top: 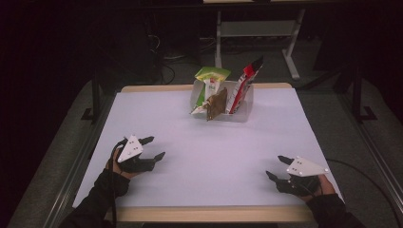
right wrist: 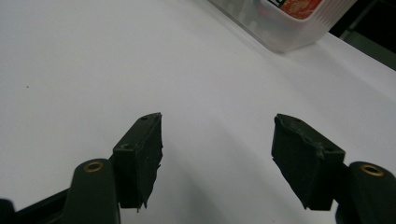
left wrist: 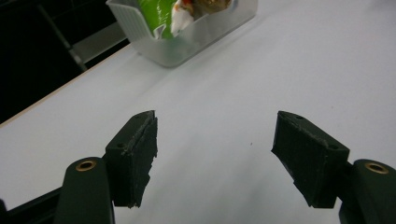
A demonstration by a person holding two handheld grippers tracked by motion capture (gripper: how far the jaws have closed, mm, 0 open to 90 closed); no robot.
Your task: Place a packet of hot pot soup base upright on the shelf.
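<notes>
A clear plastic bin (top: pixel 241 113) stands at the far middle of the white table, holding several snack packets: a green one (top: pixel 212 74), a brown one (top: pixel 216 103) and a red-and-white one (top: pixel 243 84). My left gripper (top: pixel 153 148) rests low over the table's near left, jaws wide apart with nothing between them. In the left gripper view the same gripper (left wrist: pixel 215 135) faces the bin (left wrist: pixel 187 44) across bare tabletop. My right gripper (top: pixel 277 167) sits at the near right, also open and empty. In the right gripper view that gripper (right wrist: pixel 217 133) points toward the bin's corner (right wrist: pixel 289 32).
The white table surface (top: pixel 209 156) has a wooden edge along the front (top: pixel 209 214). A metal frame rail (top: pixel 380 156) runs along the right side and another along the left. Table legs and cables stand in the dark behind the bin.
</notes>
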